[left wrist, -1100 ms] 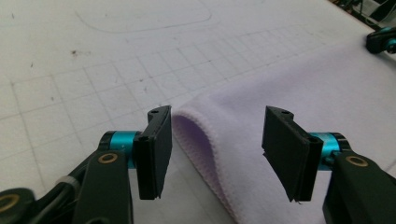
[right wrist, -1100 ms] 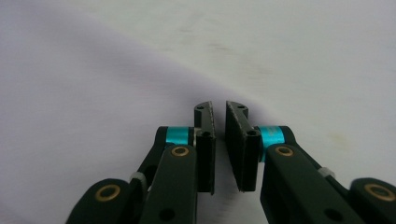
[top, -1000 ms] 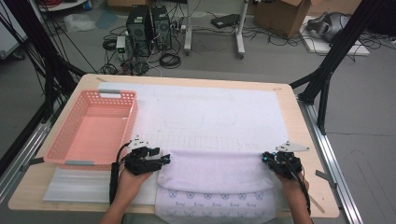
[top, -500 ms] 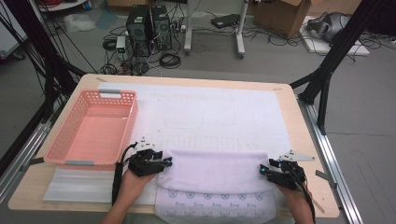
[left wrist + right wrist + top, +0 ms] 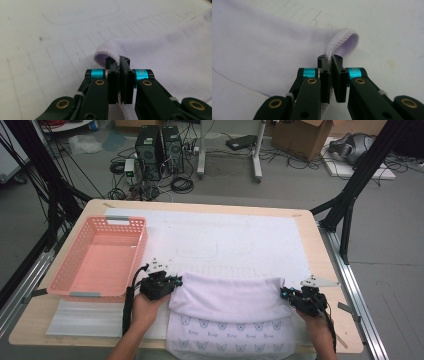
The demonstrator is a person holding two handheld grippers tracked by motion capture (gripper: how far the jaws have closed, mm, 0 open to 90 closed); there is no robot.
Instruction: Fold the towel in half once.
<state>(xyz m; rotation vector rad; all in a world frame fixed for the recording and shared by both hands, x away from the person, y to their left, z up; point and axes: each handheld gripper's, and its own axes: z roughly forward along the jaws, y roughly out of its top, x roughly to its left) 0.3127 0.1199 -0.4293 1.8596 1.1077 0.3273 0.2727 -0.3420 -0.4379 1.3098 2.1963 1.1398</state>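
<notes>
A pale lilac towel [image 5: 227, 312] with a butterfly print lies folded at the table's near edge, its far part lifted into a soft roll. My left gripper [image 5: 172, 283] is at the towel's left corner, and in the left gripper view [image 5: 119, 60] its jaws have just closed and pinch the hemmed edge [image 5: 103, 53]. My right gripper [image 5: 286, 295] is at the right corner. In the right gripper view [image 5: 331, 58] its jaws have likewise just closed on the stitched hem [image 5: 342, 40]. Both corners are raised slightly off the white mat [image 5: 225, 240].
A pink plastic basket [image 5: 100, 257] stands on the table's left side, close to my left gripper. The white mat covers most of the wooden table [image 5: 327, 265]. A foam sheet [image 5: 85, 317] lies at the front left. Black frame legs stand beyond the table edges.
Both grippers have shut on the towel's corners. The left hand has lifted its corner a little and the towel's far fold now bulges higher.
</notes>
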